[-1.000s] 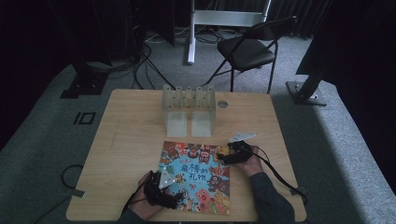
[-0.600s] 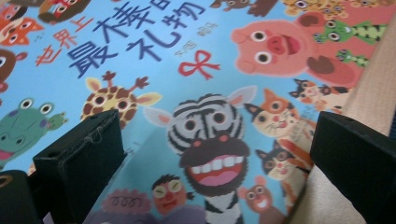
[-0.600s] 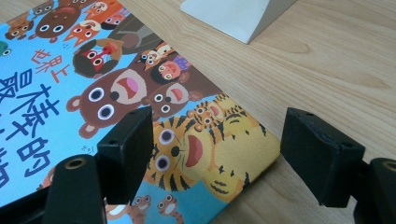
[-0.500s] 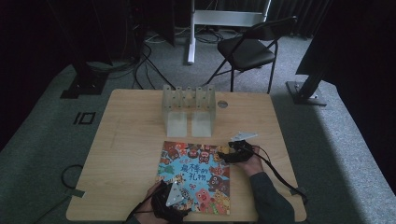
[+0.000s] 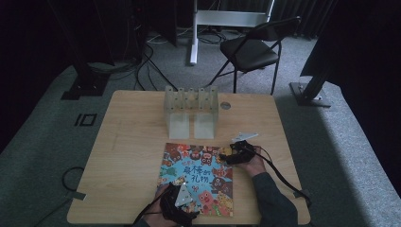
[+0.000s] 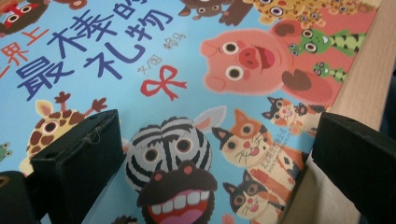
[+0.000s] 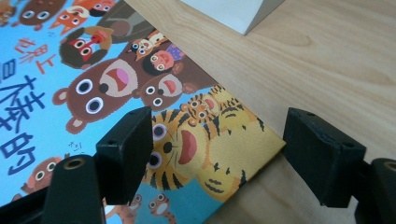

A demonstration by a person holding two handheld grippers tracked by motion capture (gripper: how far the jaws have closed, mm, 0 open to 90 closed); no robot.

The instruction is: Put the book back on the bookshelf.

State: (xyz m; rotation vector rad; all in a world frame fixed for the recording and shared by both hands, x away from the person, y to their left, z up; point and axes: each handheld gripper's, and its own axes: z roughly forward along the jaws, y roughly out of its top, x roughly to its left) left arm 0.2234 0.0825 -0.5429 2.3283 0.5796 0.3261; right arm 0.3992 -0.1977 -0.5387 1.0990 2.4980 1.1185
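From above, the picture book [image 5: 197, 178] lies flat near the table's [image 5: 132, 156] front edge. The left gripper [image 6: 210, 158] is wide open over its bottom edge. The right gripper [image 7: 217, 154], also open, straddles a corner; a shallow bite could crease it.

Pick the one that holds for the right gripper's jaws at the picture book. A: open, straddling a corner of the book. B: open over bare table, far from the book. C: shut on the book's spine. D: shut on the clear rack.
A: in the right gripper view the right gripper has its jaws apart, one over the picture book, the other over the table, with the tiger corner between them.
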